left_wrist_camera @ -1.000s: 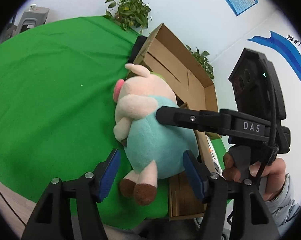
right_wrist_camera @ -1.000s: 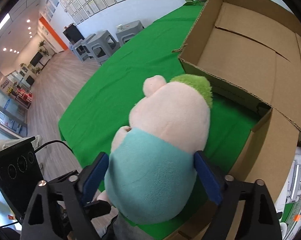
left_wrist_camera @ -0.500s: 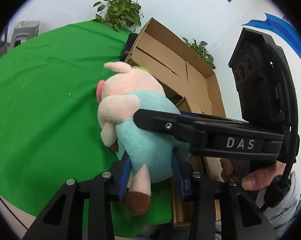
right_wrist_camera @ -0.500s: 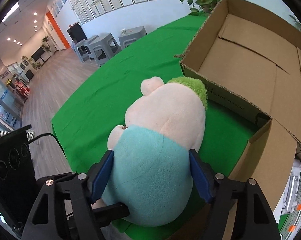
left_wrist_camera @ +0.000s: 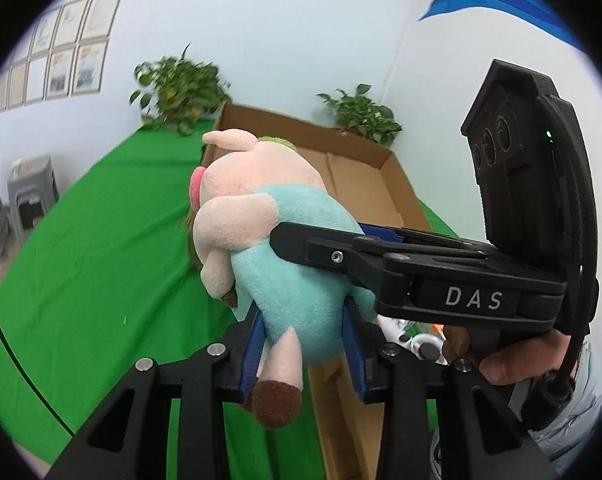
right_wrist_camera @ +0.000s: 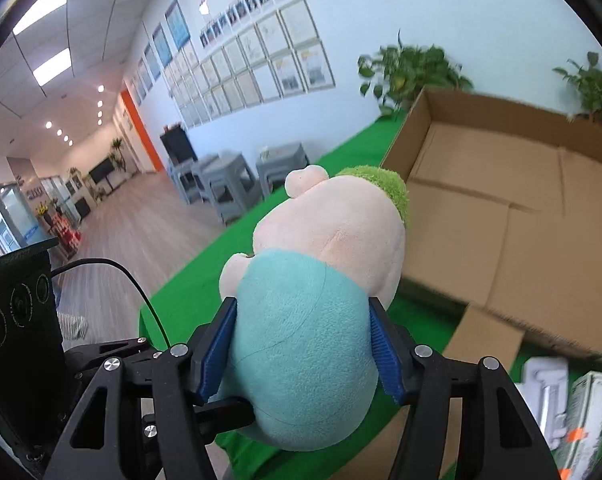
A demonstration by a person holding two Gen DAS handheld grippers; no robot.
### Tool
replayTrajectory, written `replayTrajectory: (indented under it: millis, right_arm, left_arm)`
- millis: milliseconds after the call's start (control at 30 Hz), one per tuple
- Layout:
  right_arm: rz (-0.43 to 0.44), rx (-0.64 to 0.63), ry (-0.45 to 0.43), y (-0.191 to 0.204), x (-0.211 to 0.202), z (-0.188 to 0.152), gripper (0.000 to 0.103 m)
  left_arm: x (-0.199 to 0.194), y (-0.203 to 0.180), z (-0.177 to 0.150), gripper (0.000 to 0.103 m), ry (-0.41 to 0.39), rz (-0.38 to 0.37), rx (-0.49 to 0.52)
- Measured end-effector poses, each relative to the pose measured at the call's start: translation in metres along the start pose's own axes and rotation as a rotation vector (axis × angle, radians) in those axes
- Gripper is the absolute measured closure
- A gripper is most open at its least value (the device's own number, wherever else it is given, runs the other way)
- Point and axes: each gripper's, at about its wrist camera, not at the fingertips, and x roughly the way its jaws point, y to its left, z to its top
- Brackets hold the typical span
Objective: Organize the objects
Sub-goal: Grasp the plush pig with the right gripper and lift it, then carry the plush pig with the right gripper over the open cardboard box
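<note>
A plush pig (left_wrist_camera: 285,248) with a pink head, green tuft and teal body is held in the air above the green table by both grippers. My left gripper (left_wrist_camera: 303,350) is shut on its lower body, near the brown-tipped legs. My right gripper (right_wrist_camera: 303,354) is shut on the teal body (right_wrist_camera: 301,344) from the other side; it also shows in the left wrist view (left_wrist_camera: 341,248) crossing from the right. The open cardboard box (right_wrist_camera: 513,220) lies just beyond the pig, also in the left wrist view (left_wrist_camera: 365,184).
The green cloth table (left_wrist_camera: 93,264) spreads to the left. Potted plants (left_wrist_camera: 181,88) stand behind the box. Packaged items (right_wrist_camera: 573,412) lie right of the box flap. Grey stools (right_wrist_camera: 229,184) stand on the floor past the table edge.
Both grippers have closed on the pig and lifted it off the table. The views have tilted up toward the wall and box.
</note>
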Motion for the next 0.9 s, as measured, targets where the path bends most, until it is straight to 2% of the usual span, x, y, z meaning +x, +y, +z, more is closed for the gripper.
replayTrajectory:
  millis: [100, 300, 600, 667, 800, 900]
  right_arm:
    - [-0.013, 0.011, -0.079, -0.014, -0.034, 0.010, 0.044]
    - [-0.061, -0.003, -0.201, -0.040, -0.088, 0.043, 0.044]
    - [-0.113, -0.002, -0.305, -0.070, -0.160, 0.068, 0.044]
    - [-0.113, 0.005, -0.313, -0.078, -0.170, 0.073, 0.044]
    - [-0.119, 0.006, -0.302, -0.087, -0.161, 0.092, 0.044]
    - [-0.116, 0.010, -0.283, -0.093, -0.132, 0.110, 0.044]
  left_arm:
    - [0.004, -0.022, 0.025, 0.067, -0.034, 0.013, 0.085]
    - [0.013, -0.047, 0.066, 0.068, -0.101, -0.008, 0.171]
    - [0.044, -0.067, 0.110, 0.068, -0.141, -0.037, 0.242]
    - [0.047, -0.069, 0.111, 0.068, -0.139, -0.036, 0.247]
    - [0.060, -0.062, 0.115, 0.068, -0.128, -0.071, 0.217]
    - [0.071, -0.057, 0.123, 0.068, -0.118, -0.040, 0.225]
